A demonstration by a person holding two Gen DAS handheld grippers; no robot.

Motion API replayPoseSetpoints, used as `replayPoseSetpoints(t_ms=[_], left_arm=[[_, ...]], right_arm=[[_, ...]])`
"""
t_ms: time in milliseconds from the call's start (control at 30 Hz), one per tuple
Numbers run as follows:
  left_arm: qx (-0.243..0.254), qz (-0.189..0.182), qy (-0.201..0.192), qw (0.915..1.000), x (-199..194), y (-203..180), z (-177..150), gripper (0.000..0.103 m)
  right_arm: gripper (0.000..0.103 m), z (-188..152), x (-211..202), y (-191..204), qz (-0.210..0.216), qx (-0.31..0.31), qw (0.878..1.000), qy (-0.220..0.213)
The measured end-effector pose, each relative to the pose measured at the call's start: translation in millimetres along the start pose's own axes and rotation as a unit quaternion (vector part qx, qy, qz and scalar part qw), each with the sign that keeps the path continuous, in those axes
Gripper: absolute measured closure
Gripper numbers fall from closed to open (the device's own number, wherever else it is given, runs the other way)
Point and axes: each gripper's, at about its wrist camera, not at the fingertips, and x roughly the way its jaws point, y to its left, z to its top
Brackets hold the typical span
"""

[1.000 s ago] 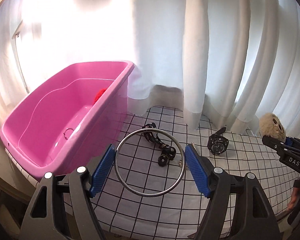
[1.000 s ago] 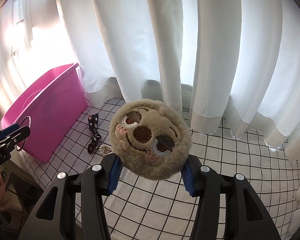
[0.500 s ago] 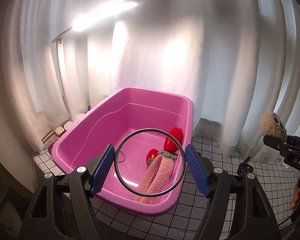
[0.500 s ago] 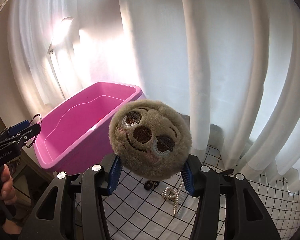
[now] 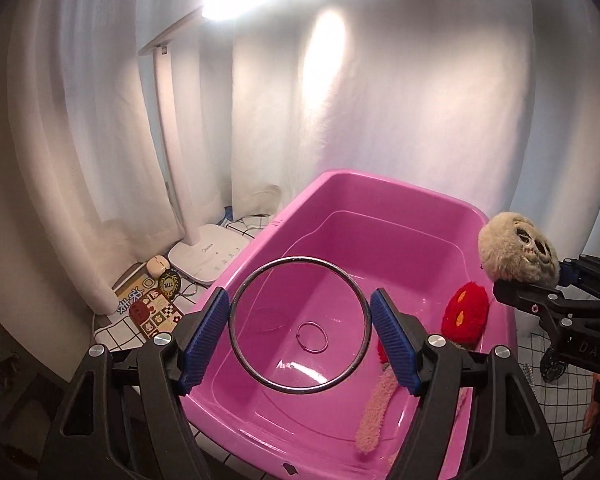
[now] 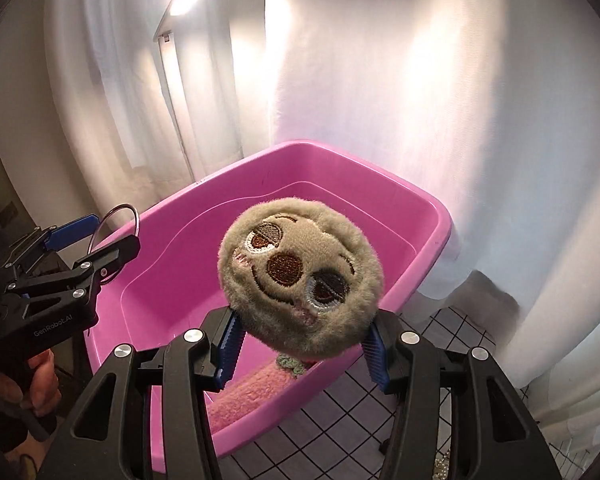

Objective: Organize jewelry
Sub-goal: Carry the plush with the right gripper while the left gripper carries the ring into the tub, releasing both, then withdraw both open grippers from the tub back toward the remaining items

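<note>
My left gripper is shut on a large silver metal ring and holds it over the pink plastic bin. A small silver ring lies on the bin floor, with a red and pink plush at the bin's right side. My right gripper is shut on a round beige plush sloth head and holds it above the bin's near right rim. The left gripper with its ring shows at the left of the right wrist view. The right gripper with the sloth head shows at the right of the left wrist view.
A white desk lamp stands left of the bin, lit overhead. Small cards and a case lie by its base. White curtains hang behind. A black-grid white cloth covers the table right of the bin.
Both grippers have swung left and moved over the pink bin, carrying the large ring and the sloth head. The watch and other pieces on the gridded cloth have left view.
</note>
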Motion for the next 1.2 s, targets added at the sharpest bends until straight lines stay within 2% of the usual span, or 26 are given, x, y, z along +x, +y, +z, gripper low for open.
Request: replayPoseSetpoints(t_ms=[233, 333, 367, 433, 667, 967, 1200], left_arm=[[0.000, -0.012, 0.044, 0.9990, 30.0, 9.7, -4.1, 0.032], [0.001, -0.016, 0.055, 0.9983, 36.4, 12.8, -4.7, 0.031], [0.000, -0.019, 0.060, 0.9980, 38.3, 14.5, -5.0, 0.030], [-0.006, -0.021, 0.061, 0.9979, 39.5, 18.0, -5.2, 0.018], [-0.013, -0.024, 0.062, 0.9977, 40.8, 23.3, -5.2, 0.015], [-0.003, -0.025, 0.053, 0.9983, 30.7, 15.8, -8.7, 0.015], [-0.006, -0.040, 0.048, 0.9980, 12.4, 2.4, -10.0, 0.015]], right_arm=[[0.052, 10.0, 40.0, 6.7, -0.010, -0.002, 0.999, 0.042], [0.045, 15.2, 57.6, 8.6, -0.026, -0.002, 0.997, 0.067], [0.043, 15.6, 61.0, 9.1, -0.033, -0.003, 0.997, 0.073], [0.042, 17.0, 65.9, 11.5, -0.045, -0.007, 0.996, 0.078], [0.039, 20.2, 57.8, 9.7, -0.058, -0.014, 0.996, 0.060], [0.038, 11.8, 35.7, 3.2, -0.047, 0.003, 0.998, 0.042], [0.038, -8.3, -6.5, -11.0, -0.055, 0.020, 0.998, 0.015]])
